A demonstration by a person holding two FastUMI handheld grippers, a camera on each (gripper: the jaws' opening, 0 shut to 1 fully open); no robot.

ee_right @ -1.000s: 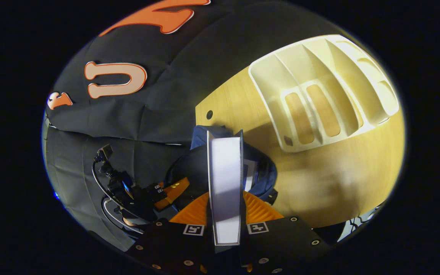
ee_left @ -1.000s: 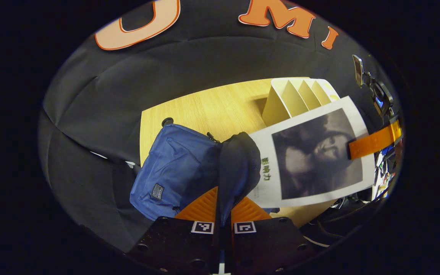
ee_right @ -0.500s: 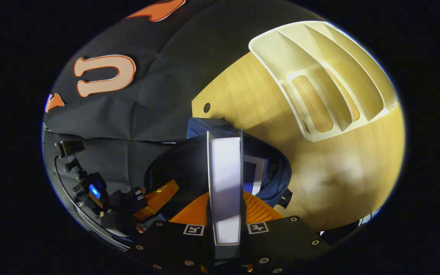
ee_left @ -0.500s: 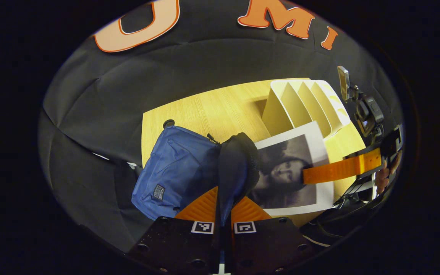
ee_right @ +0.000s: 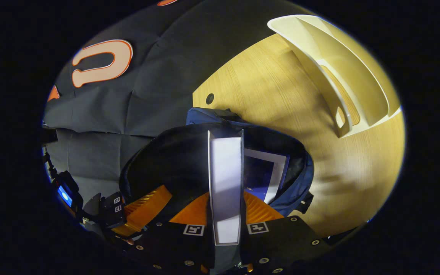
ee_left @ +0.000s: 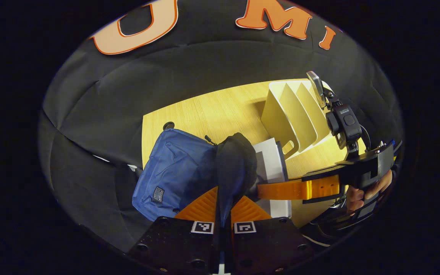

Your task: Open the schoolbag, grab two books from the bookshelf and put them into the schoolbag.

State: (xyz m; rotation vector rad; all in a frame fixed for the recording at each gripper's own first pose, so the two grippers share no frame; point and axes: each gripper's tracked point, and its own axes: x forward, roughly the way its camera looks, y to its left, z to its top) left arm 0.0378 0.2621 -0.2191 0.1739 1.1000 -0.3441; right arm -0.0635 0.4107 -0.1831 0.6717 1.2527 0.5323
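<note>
The left gripper is closed on the dark rim of the blue schoolbag, which lies on the wooden table, and holds its mouth open. The right gripper is clamped on a book, both fingers pressing its covers; in the right gripper view its white page edge faces the camera and its long axis runs straight ahead into the bag's dark opening, where another book already sits. In the left gripper view the held book stands edge-on just beside the bag's rim, with the cream bookshelf behind it on the table.
</note>
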